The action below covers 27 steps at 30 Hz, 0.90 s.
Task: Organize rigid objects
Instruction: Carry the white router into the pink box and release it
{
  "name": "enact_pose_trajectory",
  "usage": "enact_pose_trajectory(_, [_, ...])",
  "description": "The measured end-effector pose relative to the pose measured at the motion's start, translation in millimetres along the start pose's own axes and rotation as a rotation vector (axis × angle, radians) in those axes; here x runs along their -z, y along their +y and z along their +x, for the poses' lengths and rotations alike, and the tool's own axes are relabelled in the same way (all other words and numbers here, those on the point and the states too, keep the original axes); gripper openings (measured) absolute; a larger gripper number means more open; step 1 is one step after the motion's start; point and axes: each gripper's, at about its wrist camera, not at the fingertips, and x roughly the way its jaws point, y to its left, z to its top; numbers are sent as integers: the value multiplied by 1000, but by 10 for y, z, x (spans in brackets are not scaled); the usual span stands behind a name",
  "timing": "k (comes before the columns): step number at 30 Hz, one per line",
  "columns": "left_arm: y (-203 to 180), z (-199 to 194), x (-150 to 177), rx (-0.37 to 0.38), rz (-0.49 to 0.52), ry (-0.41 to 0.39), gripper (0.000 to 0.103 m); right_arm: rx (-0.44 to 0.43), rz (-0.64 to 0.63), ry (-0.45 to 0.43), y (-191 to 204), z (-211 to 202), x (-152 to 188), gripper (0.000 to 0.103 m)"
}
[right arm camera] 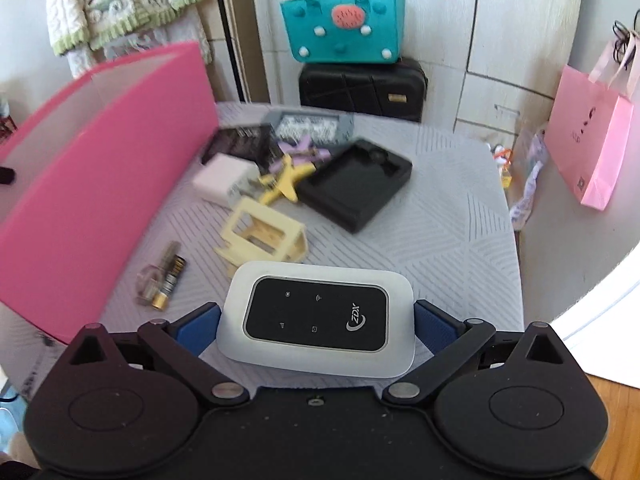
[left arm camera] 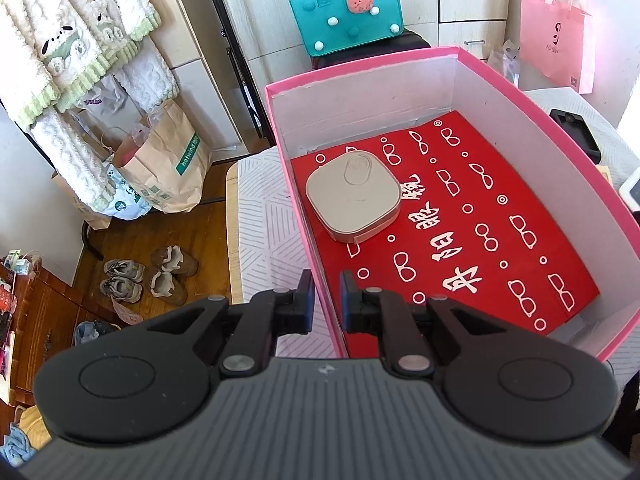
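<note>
Far back, a teal felt bag [right arm camera: 342, 26] sits on top of a black case [right arm camera: 362, 88]. A pink paper bag [right arm camera: 588, 140] hangs at right. Fluffy towels [left arm camera: 72, 48] hang far left, brown paper bags [left arm camera: 168, 168] and shoes [left arm camera: 148, 280] on the floor below.

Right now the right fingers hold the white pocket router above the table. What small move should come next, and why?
Probably carry the white pocket router sideways toward the pink box, then over its wall. The right gripper already clamps it on both sides, and the box stands just beside it. Inside, only a beige square case lies on the red sheet, so much of the floor looks free.
</note>
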Motion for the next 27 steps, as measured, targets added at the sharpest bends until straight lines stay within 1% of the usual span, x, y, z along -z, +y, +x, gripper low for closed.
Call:
enact_pose_trajectory(4, [4, -5, -1, 4, 2, -1, 12, -29, -37, -46, 120, -229, -149, 102])
enact_pose_trajectory(6, [8, -4, -3, 8, -1, -3, 12, -54, -84, -91, 234, -364, -258, 102])
enact_pose_trajectory(9, [26, -1, -12, 17, -10, -6, 12, -117, -185, -169, 481, -543, -452, 102])
enact_pose_trajectory(11, [25, -3, -11, 20, -2, -7, 12, -170, -243, -210, 668, -579, -614, 102])
enact_pose_trajectory(15, [42, -3, -5, 23, 10, -3, 12, -258, -386, -232, 1104, -465, -967, 102])
enact_pose_trajectory(17, [58, -7, -6, 31, 8, -3, 12, -280, -471, -226, 1321, -354, -1110, 103])
enact_pose_trajectory(19, [70, -5, -7, 38, 6, -5, 12, -313, -580, -189, 1534, -195, -1210, 102])
enact_pose_trajectory(21, [85, -7, -6, 46, -2, -8, 12, -285, -660, -153, 1723, 27, -1254, 102])
enact_pose_trajectory(23, [103, -11, 11, 56, -5, -15, 12, -270, -738, -90, 1890, 240, -1276, 102])
enact_pose_trajectory(27, [93, -79, 62, 58, 5, -39, 12, -252, -891, -4, 2144, 487, -1324, 102])
